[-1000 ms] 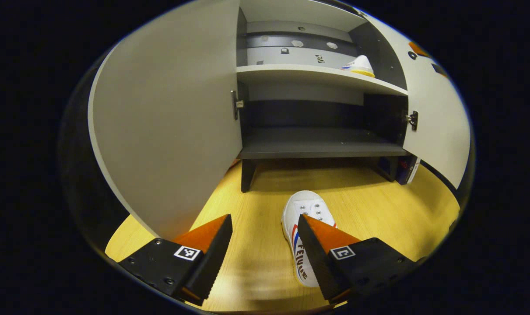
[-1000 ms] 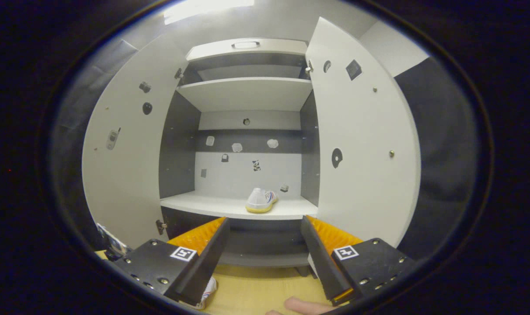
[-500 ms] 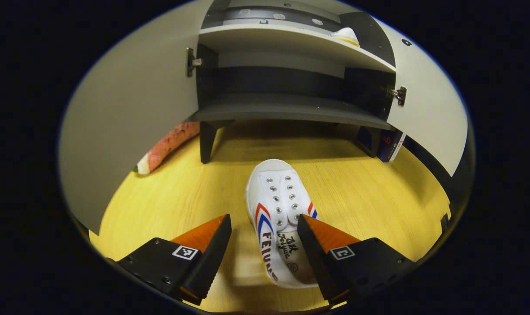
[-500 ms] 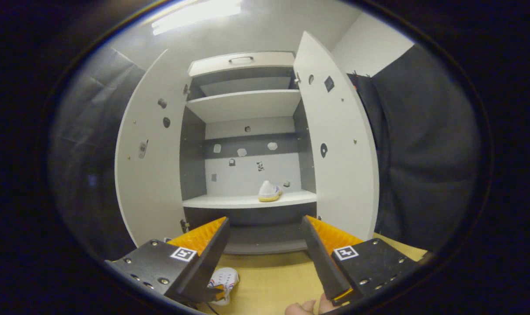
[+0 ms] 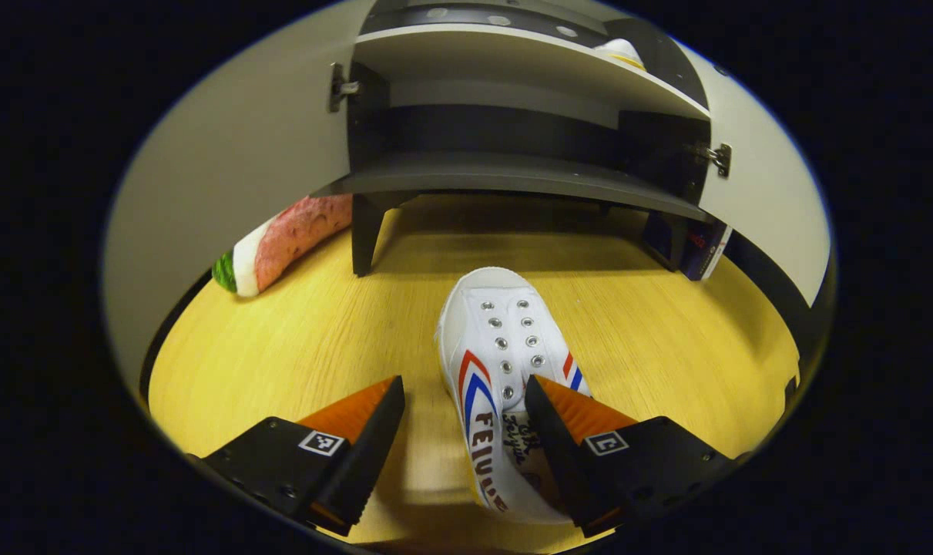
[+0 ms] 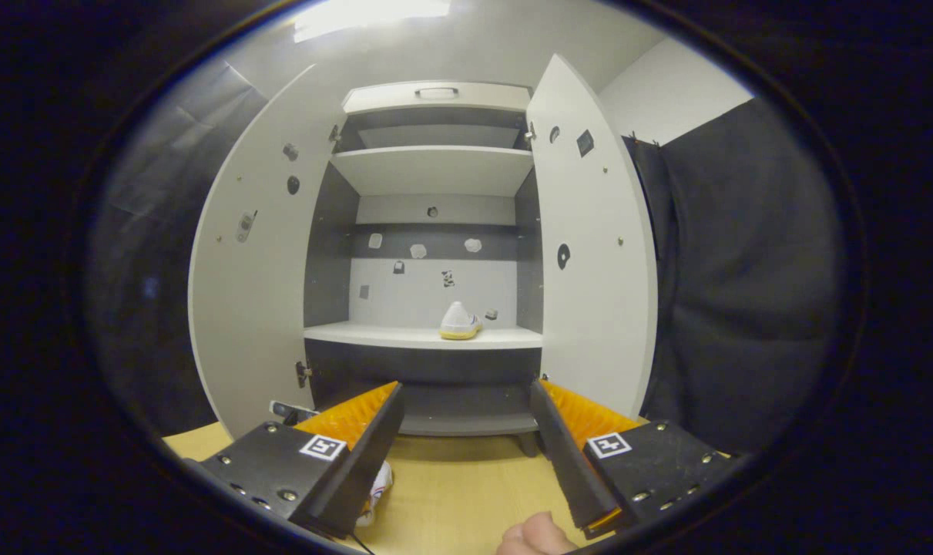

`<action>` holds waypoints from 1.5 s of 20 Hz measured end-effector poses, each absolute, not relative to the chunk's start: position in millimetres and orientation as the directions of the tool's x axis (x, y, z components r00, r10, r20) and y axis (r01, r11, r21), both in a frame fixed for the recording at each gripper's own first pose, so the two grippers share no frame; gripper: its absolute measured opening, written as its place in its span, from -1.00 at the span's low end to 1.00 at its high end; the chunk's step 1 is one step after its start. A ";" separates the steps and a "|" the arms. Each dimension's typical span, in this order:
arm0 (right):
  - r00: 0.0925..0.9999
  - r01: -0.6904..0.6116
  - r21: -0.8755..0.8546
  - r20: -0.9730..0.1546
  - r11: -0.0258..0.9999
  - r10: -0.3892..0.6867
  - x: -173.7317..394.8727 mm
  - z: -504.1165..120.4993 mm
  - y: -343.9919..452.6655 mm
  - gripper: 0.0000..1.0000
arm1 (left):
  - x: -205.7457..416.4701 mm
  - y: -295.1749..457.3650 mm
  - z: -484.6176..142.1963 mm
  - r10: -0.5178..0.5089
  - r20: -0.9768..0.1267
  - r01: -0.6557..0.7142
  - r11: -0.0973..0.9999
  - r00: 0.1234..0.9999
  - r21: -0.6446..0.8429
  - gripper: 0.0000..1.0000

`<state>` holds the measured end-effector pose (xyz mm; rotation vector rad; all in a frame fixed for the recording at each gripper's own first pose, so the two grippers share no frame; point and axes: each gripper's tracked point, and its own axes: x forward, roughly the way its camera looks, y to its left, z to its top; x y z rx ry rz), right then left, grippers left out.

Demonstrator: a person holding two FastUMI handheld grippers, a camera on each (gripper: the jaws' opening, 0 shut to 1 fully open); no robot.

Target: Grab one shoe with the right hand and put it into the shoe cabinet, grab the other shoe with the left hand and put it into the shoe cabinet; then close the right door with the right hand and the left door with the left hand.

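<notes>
Left hand-held gripper (image 5: pixel 464 432) hangs low over the wooden surface (image 5: pixel 297 347), fingers spread wide, the white shoe (image 5: pixel 505 401) apparently between them, untouched. Right hand-held gripper (image 6: pixel 466 432), jaws apart, faces the shoe cabinet (image 6: pixel 435 173); the other shoe (image 6: pixel 458 321) sits on its shelf, both doors open.
</notes>
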<state>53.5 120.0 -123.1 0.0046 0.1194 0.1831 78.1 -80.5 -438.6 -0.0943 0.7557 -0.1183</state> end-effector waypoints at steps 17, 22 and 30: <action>0.975 -0.188 0.052 -0.110 0.981 0.193 32.1 -128.2 100.0 0.96 | 78.1 -83.8 -419.2 -0.154 -0.668 0.171 0.984 0.728 -0.041 -0.98; 0.981 -0.155 0.031 -0.117 0.987 0.157 29.0 -134.5 89.6 0.96 | 65.7 -77.1 -353.6 -0.135 -0.589 0.212 0.975 0.797 0.064 -0.99; 0.982 -0.143 -0.003 -0.126 0.990 0.141 13.8 -153.3 76.3 0.96 | 52.2 -82.6 -203.5 -0.236 -0.353 0.243 0.970 0.905 -0.025 -0.99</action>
